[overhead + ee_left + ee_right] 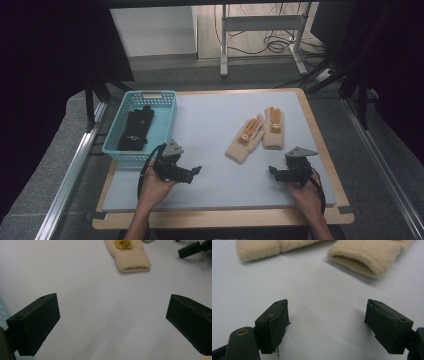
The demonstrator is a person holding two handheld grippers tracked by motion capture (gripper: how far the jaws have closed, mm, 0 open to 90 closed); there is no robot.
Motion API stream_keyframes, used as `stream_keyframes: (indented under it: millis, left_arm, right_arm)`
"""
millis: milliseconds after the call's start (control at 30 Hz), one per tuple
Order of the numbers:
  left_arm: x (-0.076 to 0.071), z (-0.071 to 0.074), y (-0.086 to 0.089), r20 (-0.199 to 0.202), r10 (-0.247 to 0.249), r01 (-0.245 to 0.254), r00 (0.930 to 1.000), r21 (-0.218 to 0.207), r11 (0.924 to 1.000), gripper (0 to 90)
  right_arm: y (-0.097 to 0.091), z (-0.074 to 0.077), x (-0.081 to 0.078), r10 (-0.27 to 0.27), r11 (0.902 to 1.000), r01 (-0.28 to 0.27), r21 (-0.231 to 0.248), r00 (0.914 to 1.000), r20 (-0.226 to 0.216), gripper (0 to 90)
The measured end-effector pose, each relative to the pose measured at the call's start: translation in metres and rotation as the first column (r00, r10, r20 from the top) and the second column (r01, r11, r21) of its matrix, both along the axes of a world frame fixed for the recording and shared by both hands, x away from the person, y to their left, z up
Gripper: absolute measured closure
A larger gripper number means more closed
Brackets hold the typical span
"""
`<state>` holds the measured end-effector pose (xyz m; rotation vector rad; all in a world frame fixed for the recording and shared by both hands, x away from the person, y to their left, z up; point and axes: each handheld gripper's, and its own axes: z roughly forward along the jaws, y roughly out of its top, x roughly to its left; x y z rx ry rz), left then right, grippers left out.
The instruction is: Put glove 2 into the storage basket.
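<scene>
Two beige knit gloves with orange patches lie side by side right of the mat's middle: one angled, the other straighter. My left gripper hovers low over the mat, left of the gloves, open and empty. The left gripper view has its jaws wide apart, with a glove cuff ahead. My right gripper sits just below the gloves, open and empty. In the right gripper view, its jaws face two cuffs, one at left and one at right.
A blue plastic basket stands at the mat's left edge with dark gloves inside. The pale mat covers a wooden table. A desk frame and cables stand on the floor beyond. The other gripper's jaw shows far right.
</scene>
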<state>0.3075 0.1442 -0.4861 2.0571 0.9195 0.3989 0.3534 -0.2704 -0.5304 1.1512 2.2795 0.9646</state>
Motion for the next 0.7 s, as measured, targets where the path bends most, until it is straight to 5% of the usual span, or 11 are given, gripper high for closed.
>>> stream_keyframes:
  millis: [300,433,533,633,700]
  left_arm:
    - [-0.006,-0.040,-0.008,-0.043,0.036,-0.033,0.9984,0.077,0.9965,0.0]
    - [-0.006,-0.053,-0.008,-0.053,0.075,-0.066,0.9958,0.159,0.9850,0.0]
    - [-0.006,-0.059,-0.003,-0.074,0.082,-0.069,0.9938,0.162,0.9843,0.0]
    - [-0.005,-0.063,0.001,-0.097,0.084,-0.072,0.9918,0.117,0.9906,0.0]
    - [-0.003,-0.063,0.002,-0.115,0.089,-0.076,0.9893,0.107,0.9913,0.0]
  right_arm:
    - [0.000,0.000,0.000,-0.002,1.0000,0.002,0.000,1.0000,-0.001,18.0]
    - [0.000,0.000,0.001,-0.025,0.9996,0.025,-0.010,0.9997,-0.005,12.7]
    - [0.001,0.000,0.001,-0.028,0.9995,0.028,-0.013,0.9996,-0.007,12.2]
    - [0.000,0.000,0.001,-0.028,0.9996,0.028,-0.009,0.9996,-0.010,13.6]
    - [-0.001,0.001,0.000,-0.031,0.9995,0.031,0.004,0.9995,-0.004,21.1]
